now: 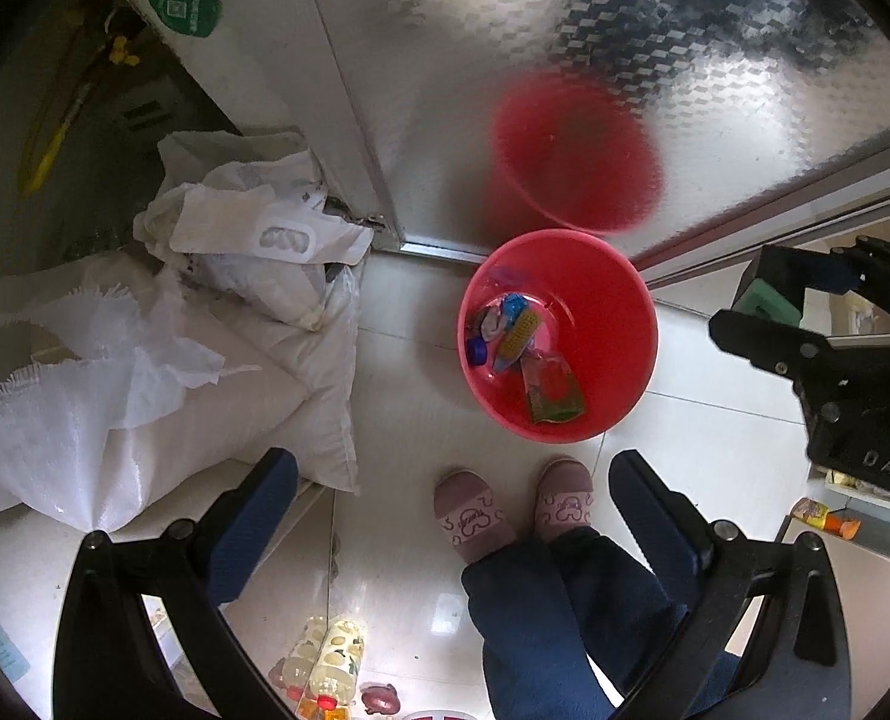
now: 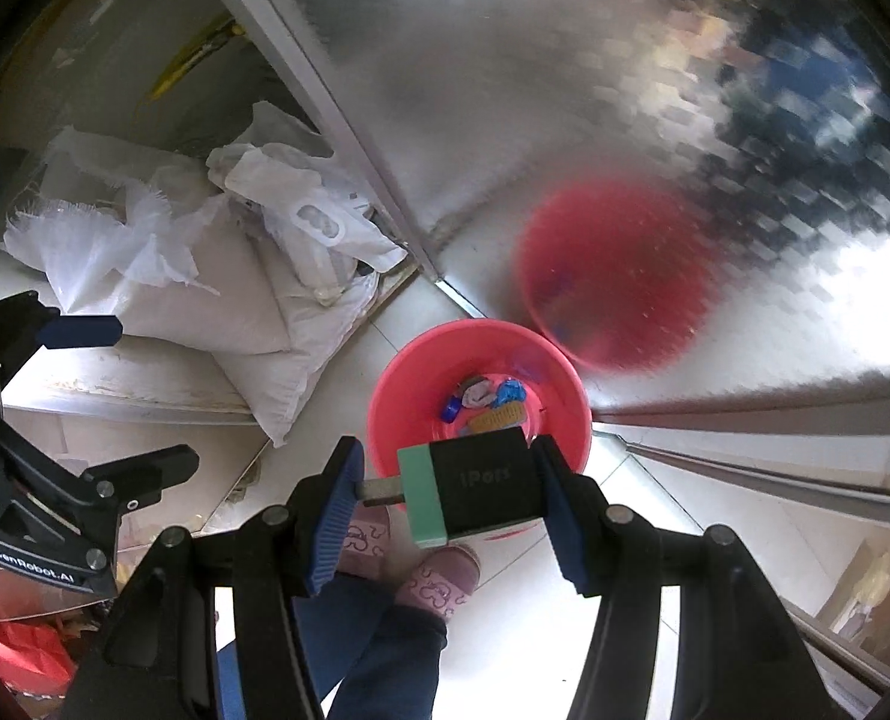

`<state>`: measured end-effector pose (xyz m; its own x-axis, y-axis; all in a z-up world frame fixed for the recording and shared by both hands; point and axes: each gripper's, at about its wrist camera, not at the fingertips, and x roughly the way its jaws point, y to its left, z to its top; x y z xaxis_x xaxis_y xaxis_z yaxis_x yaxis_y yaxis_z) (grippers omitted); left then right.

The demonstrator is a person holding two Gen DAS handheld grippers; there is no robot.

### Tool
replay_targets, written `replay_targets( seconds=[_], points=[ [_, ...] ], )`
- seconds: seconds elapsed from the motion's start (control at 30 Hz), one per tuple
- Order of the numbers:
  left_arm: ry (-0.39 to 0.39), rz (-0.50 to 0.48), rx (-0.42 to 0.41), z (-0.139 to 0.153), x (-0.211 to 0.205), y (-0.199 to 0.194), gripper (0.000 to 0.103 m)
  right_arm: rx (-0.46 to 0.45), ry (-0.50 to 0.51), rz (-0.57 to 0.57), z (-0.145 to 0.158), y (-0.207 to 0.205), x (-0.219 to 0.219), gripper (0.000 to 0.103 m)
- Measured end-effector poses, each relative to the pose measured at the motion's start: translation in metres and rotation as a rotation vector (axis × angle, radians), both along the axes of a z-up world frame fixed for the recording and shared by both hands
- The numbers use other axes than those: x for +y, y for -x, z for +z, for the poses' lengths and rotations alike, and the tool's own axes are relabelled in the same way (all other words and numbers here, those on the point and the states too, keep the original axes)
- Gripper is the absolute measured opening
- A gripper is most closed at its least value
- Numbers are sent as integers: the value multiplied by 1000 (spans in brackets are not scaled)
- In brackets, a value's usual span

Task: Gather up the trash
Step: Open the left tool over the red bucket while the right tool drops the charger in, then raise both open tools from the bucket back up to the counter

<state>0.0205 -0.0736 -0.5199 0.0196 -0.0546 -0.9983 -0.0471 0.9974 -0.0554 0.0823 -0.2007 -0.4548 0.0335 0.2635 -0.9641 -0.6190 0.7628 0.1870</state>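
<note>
1 red bucket (image 1: 589, 294) on pale floor tiles (image 1: 396, 396), wrappers and 1 blue cap (image 1: 476, 351) inside – 2 slippers (image 1: 472, 519) just beside. Patterned metal door (image 1: 565, 30) behind, mirroring the red; white sacks (image 1: 144, 372) heaped at left. Left gripper (image 1: 454, 501): fingers wide, holding nothing. Right gripper (image 2: 445, 495): fingers (image 2: 333, 516) clamped on 1 black-and-green plug adapter (image 2: 475, 489) – above the bucket rim.

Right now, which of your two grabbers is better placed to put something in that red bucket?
The right gripper: it is clamped on a black and green charger above the red bucket. The left gripper is open and holds nothing.
</note>
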Motion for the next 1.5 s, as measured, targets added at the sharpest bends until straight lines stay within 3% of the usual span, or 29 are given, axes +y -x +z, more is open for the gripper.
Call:
replay_targets(
  seconds=[0.07, 0.2, 0.3, 0.7, 0.93, 1.3, 1.5],
  points=[
    [1, 2, -1, 0, 0, -1, 103, -10, 7, 10, 0, 1, 1, 54],
    [1, 5, -5, 4, -2, -2, 103, -18, -10, 10, 4, 3, 1, 78],
    [-4, -6, -4, 6, -5, -2, 103, -26, -16, 6, 7, 5, -2, 87],
    [5, -13, -47, 41, -14, 4, 103, -28, -13, -65, 38, 13, -19, 98],
    [9, 1, -105, 107, -20, 17, 103, -69, -7, -105, 97, 34, -34, 100],
    [22, -2, -245, 253, -29, 39, 103, -128, -25, -151, 213, 56, -60, 102],
    [14, -15, -302, 312, -33, 40, 103, -176, -64, -160, 263, 58, -67, 102]
  ],
)
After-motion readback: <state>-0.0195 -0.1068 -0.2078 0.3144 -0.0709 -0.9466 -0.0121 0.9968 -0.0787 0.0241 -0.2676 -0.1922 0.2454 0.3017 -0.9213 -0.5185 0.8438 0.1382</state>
